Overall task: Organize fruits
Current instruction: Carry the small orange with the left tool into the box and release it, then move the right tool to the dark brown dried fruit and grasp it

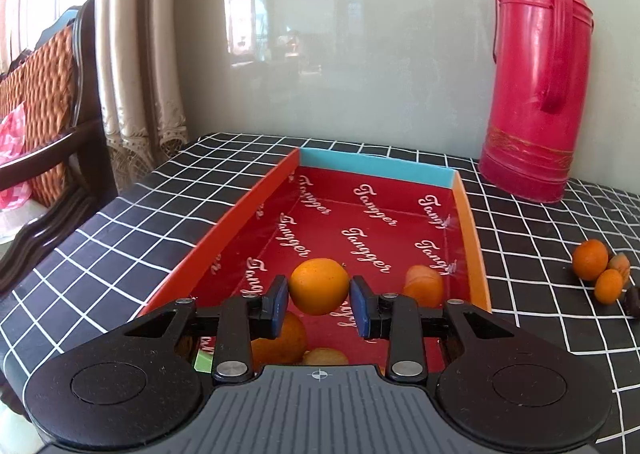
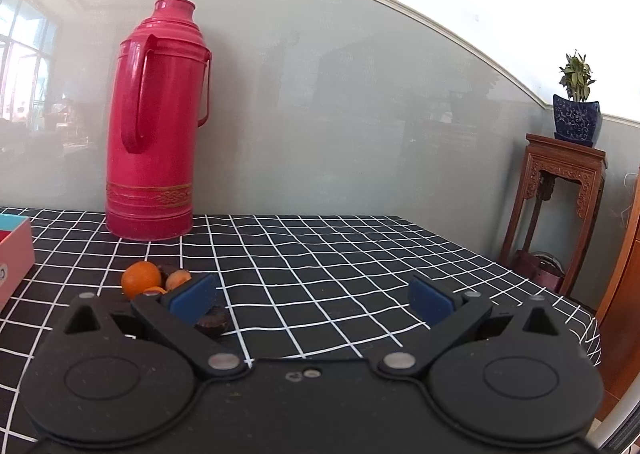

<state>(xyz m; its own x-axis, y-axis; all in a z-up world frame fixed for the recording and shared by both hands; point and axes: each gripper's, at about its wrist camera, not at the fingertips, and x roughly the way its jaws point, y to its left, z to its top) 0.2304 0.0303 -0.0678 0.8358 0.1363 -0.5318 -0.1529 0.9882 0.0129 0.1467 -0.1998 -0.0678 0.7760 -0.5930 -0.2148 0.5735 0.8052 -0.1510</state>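
Observation:
My left gripper (image 1: 319,300) is shut on an orange (image 1: 319,286) and holds it above the near end of a red box (image 1: 372,214) with orange side walls and a blue far wall. More orange fruits (image 1: 424,283) lie on the box floor, one (image 1: 286,338) below the gripper. My right gripper (image 2: 313,296) is open and empty above the checked cloth. Loose fruits lie on the cloth right of the box: small oranges (image 1: 590,259), also in the right wrist view (image 2: 141,279), and a dark fruit (image 2: 213,323) by my right gripper's left finger.
A tall red thermos (image 1: 534,82) stands at the back of the table against the wall, also in the right wrist view (image 2: 154,126). A wooden chair (image 1: 44,126) stands left of the table. A wooden stand with a potted plant (image 2: 576,110) is at the right.

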